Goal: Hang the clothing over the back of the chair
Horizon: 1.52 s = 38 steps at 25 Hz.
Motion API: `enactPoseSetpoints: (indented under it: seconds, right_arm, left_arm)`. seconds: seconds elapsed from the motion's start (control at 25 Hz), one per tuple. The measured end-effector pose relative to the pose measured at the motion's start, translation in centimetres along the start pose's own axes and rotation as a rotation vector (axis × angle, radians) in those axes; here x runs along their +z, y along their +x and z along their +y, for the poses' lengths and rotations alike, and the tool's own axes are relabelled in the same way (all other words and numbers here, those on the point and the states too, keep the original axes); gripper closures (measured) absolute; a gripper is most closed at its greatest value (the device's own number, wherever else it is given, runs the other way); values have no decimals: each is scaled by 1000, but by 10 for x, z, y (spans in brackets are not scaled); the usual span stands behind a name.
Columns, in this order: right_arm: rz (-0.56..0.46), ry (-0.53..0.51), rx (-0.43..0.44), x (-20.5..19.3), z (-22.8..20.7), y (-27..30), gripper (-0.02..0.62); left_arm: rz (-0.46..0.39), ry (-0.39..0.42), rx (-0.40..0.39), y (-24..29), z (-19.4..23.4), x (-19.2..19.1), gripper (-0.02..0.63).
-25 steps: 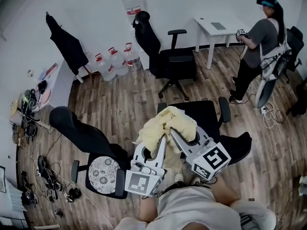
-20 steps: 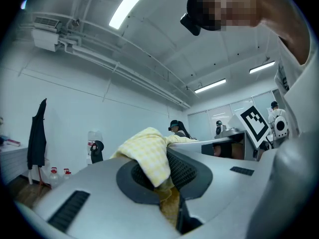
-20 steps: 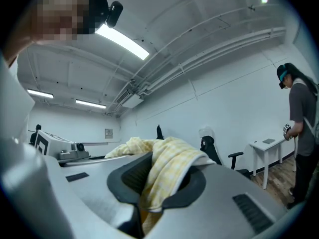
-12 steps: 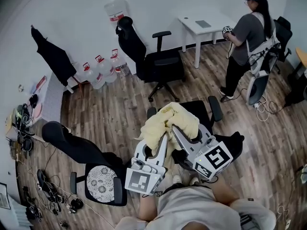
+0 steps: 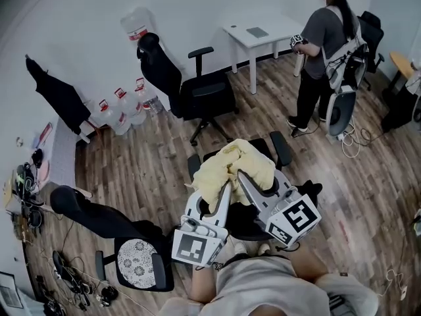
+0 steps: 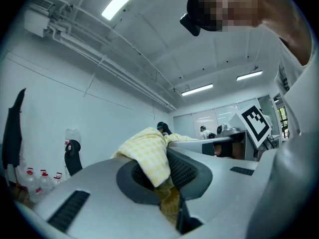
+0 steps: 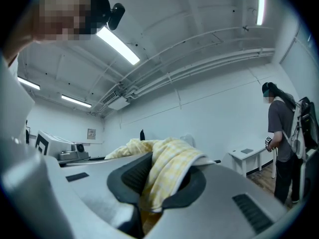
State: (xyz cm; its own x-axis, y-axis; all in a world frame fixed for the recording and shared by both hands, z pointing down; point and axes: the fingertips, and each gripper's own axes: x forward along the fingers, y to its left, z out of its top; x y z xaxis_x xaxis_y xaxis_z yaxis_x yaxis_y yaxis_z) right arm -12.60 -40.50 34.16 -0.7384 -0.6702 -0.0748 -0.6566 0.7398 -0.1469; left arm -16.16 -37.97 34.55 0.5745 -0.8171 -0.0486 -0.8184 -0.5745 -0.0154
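While both grippers are clamping the pale yellow checked cloth garment (image 5: 231,166), left gripper (image 5: 225,191) beside right gripper (image 5: 242,176), it is bunching just ahead of the fingertips, above the black office chair (image 5: 281,149) — whose back seems nearer the right gripper.

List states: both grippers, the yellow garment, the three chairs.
left gripper: shut on yellow garment
right gripper: shut on yellow garment
yellow garment: bunched, held up by both grippers, not yet hung
black chair under it: upright, no clothing on its visible parts
chair by the wall: upright, seat bare
chair at left: patterned cushion on seat
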Motion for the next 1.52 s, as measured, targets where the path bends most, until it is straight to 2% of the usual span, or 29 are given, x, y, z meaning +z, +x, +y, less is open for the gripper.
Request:
enactPoseSetpoints:
  seconds: [0.32,0.76,1.52]
  right_arm:
    - [-13,-16,-53,7,-28,-32,535]
    - [-18,-22,-73,15,-46,-73,535]
    - [-46,3,-27,23,-24,-142,535]
  left_arm:
    - [2,-5,-48,25,-32,-2,561]
    - [17,-19,-64,38,-74,-6,561]
    - [22,15,-29,13,-139,5,561]
